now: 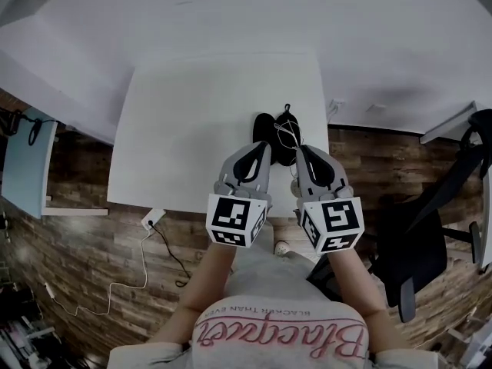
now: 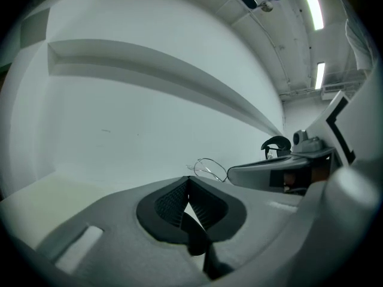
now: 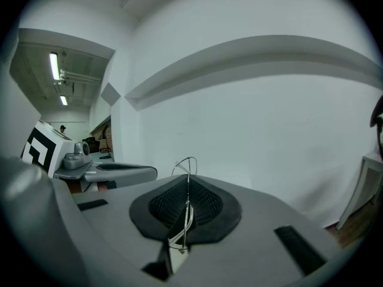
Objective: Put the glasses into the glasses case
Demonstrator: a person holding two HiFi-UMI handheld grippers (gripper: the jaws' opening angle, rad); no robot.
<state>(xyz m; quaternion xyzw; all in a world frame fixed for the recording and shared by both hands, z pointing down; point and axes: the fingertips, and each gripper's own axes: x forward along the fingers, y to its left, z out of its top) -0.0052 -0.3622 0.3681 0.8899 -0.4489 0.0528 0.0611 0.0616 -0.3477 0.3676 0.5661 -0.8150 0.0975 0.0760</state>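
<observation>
1. Right gripper (image 3: 187, 181): the jaws are pressed together on a thin wire part of the glasses (image 3: 184, 165). The hold is on the wire alone, a narrow purchase
2. Left gripper (image 2: 189, 181): the jaws are closed tip to tip with nothing between them. It hangs at the near edge of the glasses case (image 1: 267, 129), just beside the right gripper
3. Location: the glasses are held over the right part of the case, which lies on the white table (image 1: 192, 114). The table's front edge is near the case. Whether the case lies open cannot be made out
4. Risk, as judged: the smooth wire may slip or swivel in so narrow a pinch. The glasses would then drop beside the case or past the table edge
5. Risk, as judged: too firm a squeeze, or pressing the frame against the case rim, could bend it
6. Risk, as judged: nothing holds the case, so a nudge could slide it
7. Count: one pair of glasses, one case, two grippers, one table
</observation>
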